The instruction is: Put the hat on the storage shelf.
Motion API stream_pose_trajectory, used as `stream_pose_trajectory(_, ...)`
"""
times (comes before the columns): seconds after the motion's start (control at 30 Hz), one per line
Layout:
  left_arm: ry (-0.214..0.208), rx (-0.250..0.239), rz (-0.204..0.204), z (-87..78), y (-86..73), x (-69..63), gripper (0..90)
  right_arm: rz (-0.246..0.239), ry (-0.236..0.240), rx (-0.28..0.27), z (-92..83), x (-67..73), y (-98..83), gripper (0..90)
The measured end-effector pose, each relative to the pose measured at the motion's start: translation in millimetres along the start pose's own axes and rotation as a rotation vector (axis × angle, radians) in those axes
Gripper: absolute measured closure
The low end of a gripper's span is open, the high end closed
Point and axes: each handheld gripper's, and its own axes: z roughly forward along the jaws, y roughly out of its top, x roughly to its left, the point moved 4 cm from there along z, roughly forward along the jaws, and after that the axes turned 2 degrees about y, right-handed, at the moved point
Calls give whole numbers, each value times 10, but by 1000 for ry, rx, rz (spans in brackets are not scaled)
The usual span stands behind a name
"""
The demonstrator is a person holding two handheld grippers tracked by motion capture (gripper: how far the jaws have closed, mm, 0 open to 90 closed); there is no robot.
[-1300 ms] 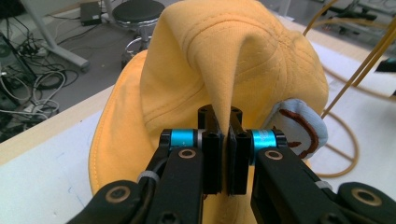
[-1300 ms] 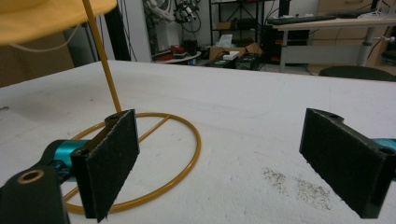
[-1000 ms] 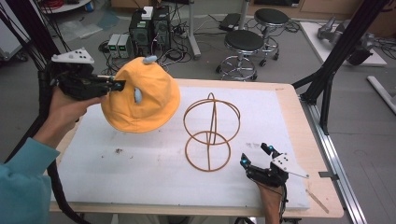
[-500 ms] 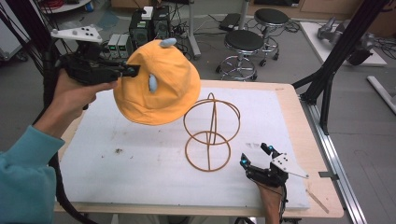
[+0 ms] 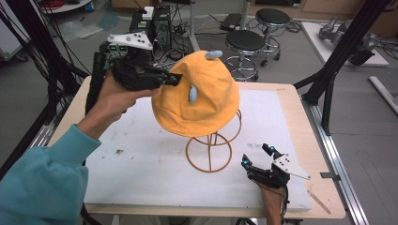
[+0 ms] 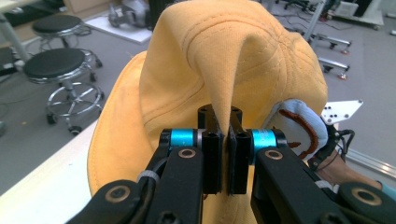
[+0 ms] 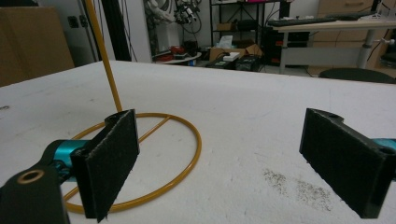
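Observation:
An orange hat with small light-blue ears hangs over the top of a yellow wire stand on the white mat. My left gripper is shut on a pinched fold of the hat's crown, jaws closed tight on the cloth. The stand's upper loops are hidden under the hat. My right gripper rests open on the mat at the front right, nothing between its pads. The stand's base ring lies just left of it.
The white mat covers a wooden table. Stools and computer cases stand on the floor beyond the far edge. A black frame post rises at the right. Dark specks mark the mat.
My left gripper has carried the hat to the right, from left of the stand to over its top. The right gripper has stayed put, open.

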Motion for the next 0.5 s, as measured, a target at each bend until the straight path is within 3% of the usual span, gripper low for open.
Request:
stream_pose_trajectory(0.27, -64, 29, 9, 386, -132, -126, 868, -1, 0, -8, -3, -3, 1, 107)
stream_pose_trajectory(0.5, -87, 63, -8, 599, -311, -139, 867, 5, -1, -11, -5, -5, 1, 107)
